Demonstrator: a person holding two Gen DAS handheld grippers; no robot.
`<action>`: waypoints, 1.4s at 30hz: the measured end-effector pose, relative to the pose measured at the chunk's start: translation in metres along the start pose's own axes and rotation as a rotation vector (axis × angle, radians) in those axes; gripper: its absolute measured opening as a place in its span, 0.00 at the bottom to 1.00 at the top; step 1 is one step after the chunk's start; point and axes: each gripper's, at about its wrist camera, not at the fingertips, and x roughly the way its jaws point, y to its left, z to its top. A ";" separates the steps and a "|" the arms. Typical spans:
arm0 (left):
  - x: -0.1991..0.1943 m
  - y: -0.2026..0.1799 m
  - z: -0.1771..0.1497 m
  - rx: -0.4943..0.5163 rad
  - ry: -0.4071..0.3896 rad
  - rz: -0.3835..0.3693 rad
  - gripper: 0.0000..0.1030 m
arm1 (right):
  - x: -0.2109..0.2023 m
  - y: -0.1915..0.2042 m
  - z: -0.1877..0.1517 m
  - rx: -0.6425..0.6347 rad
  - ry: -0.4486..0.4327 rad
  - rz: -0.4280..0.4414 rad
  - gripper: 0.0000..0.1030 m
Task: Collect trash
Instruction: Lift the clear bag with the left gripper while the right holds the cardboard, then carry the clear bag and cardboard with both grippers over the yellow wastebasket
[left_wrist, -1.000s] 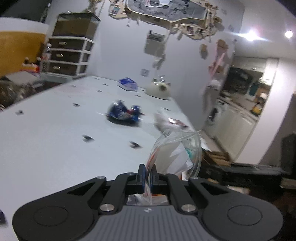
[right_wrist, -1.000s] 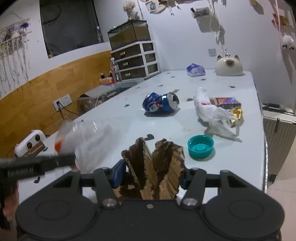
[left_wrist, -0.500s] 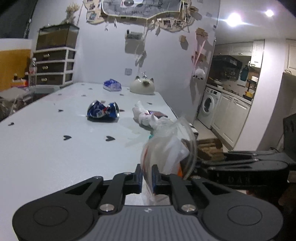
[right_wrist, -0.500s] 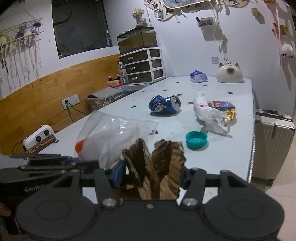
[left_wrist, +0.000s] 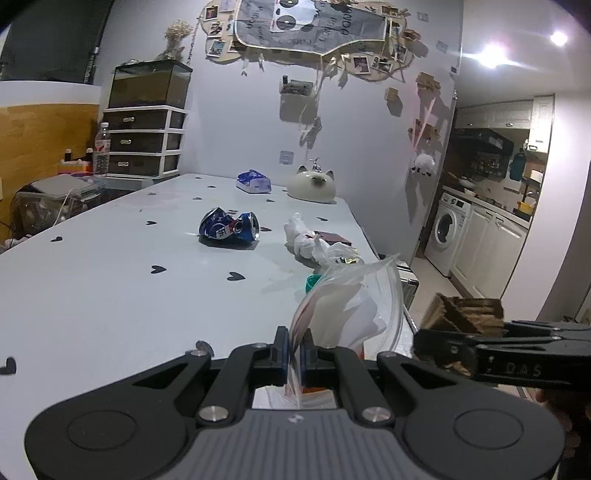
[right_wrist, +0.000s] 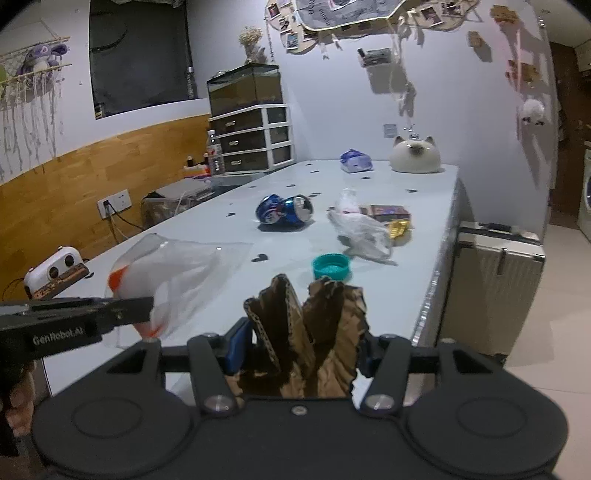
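My left gripper (left_wrist: 293, 350) is shut on the rim of a clear plastic bag (left_wrist: 354, 310) with white paper and something orange inside, held above the near edge of the white table (left_wrist: 110, 288). That bag (right_wrist: 177, 273) also hangs at the left of the right wrist view. My right gripper (right_wrist: 299, 341) is shut on a torn piece of brown cardboard (right_wrist: 310, 332), just right of the bag; the cardboard (left_wrist: 461, 314) shows at the right of the left wrist view. On the table lie a crushed blue can (left_wrist: 229, 230), a crumpled white plastic bag (right_wrist: 360, 229) and a teal lid (right_wrist: 331, 266).
A dark packet (right_wrist: 386, 213) and gold wrapper (right_wrist: 399, 227) lie by the white bag. At the far end sit a cat-shaped ceramic (right_wrist: 415, 158) and a blue tissue pack (right_wrist: 354, 161). A suitcase (right_wrist: 495, 280) stands beside the table's right edge. Drawers (left_wrist: 142, 142) stand far left.
Both grippers have drawn back from the table together, so the can and other trash look farther away. The cardboard has come closer to the bag's right side. Both grips are unchanged.
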 end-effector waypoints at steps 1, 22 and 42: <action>-0.003 -0.003 -0.001 0.003 -0.002 0.002 0.05 | -0.005 -0.002 -0.001 0.000 -0.003 -0.007 0.55; -0.005 -0.130 -0.025 0.125 -0.009 -0.119 0.05 | -0.115 -0.086 -0.049 0.026 -0.076 -0.268 0.56; 0.091 -0.279 -0.095 0.268 0.191 -0.322 0.05 | -0.153 -0.225 -0.143 0.256 0.012 -0.489 0.56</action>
